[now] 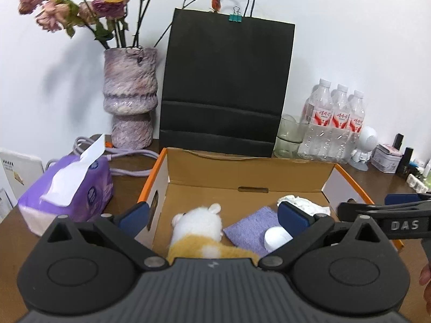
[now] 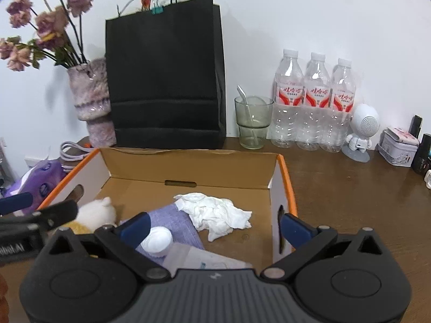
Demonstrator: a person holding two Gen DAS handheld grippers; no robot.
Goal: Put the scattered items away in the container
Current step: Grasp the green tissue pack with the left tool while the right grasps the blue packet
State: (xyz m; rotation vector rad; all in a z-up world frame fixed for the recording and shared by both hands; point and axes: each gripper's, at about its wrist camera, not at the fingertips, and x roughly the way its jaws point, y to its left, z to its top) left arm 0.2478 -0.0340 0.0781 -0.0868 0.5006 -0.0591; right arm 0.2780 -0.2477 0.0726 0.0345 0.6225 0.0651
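Over by the back edge of the desk point(image 2: 350, 202) sits the cardboard box point(image 2: 188, 167), already holding the plush toy point(image 1: 199, 226), purple cloth point(image 1: 250, 228), crumpled tissue point(image 2: 215, 212) and a white cap point(image 2: 159, 239). Left gripper point(image 1: 212, 215) and right gripper point(image 2: 215, 227) both hover over it, fingers spread wide, nothing held.

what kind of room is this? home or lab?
Likely a home, a desk or dresser top against a wall. Cues: vase of dried roses, tissue pack, water bottles and a glass with a spoon. No lab gear visible beyond the grippers.
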